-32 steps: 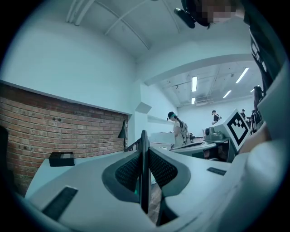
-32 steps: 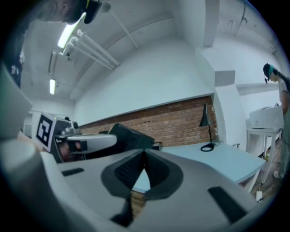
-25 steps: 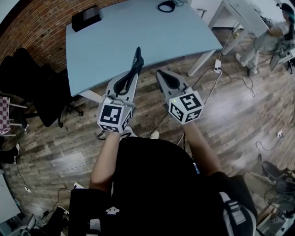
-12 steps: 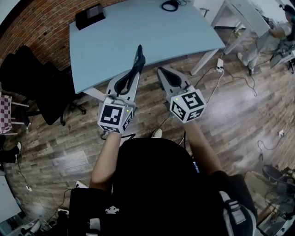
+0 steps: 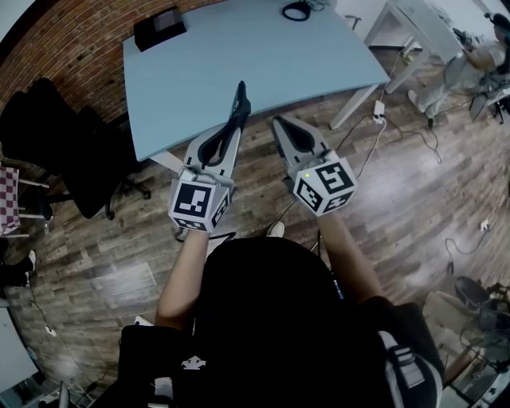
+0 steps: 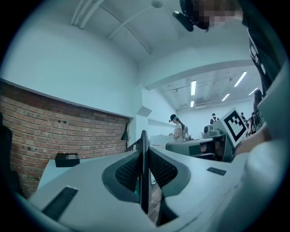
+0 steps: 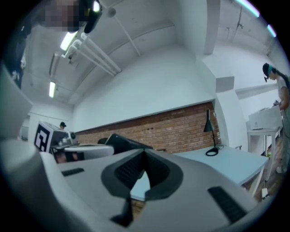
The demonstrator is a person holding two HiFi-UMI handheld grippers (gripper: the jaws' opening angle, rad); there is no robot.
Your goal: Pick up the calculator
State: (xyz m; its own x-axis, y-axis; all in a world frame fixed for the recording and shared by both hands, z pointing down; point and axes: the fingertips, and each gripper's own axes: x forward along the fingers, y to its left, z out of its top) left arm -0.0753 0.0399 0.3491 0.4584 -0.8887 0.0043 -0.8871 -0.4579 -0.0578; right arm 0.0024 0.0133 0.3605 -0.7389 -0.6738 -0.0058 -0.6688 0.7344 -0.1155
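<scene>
A black boxy device with a grey face [image 5: 159, 28], perhaps the calculator, sits on the far left corner of the light blue table [image 5: 255, 64]; it also shows as a small black box [image 6: 67, 159] on the tabletop. My left gripper [image 5: 233, 119] hangs over the table's near edge, shut on a thin black slab [image 5: 239, 94] seen edge-on [image 6: 144, 172]; I cannot tell what the slab is. My right gripper [image 5: 277, 123] is beside it, short of the table edge, shut with nothing held [image 7: 144, 154].
A black lamp base [image 5: 296, 9] stands at the table's far edge. Black office chairs [image 5: 64, 151] are on the left. A white table [image 5: 422, 28] and a person [image 5: 470, 60] are at the top right. Cables and a power strip [image 5: 378, 115] lie on the wooden floor.
The table has drawn slightly nearer in the head view as both grippers moved toward it together. The left gripper's hold on the slab is unchanged.
</scene>
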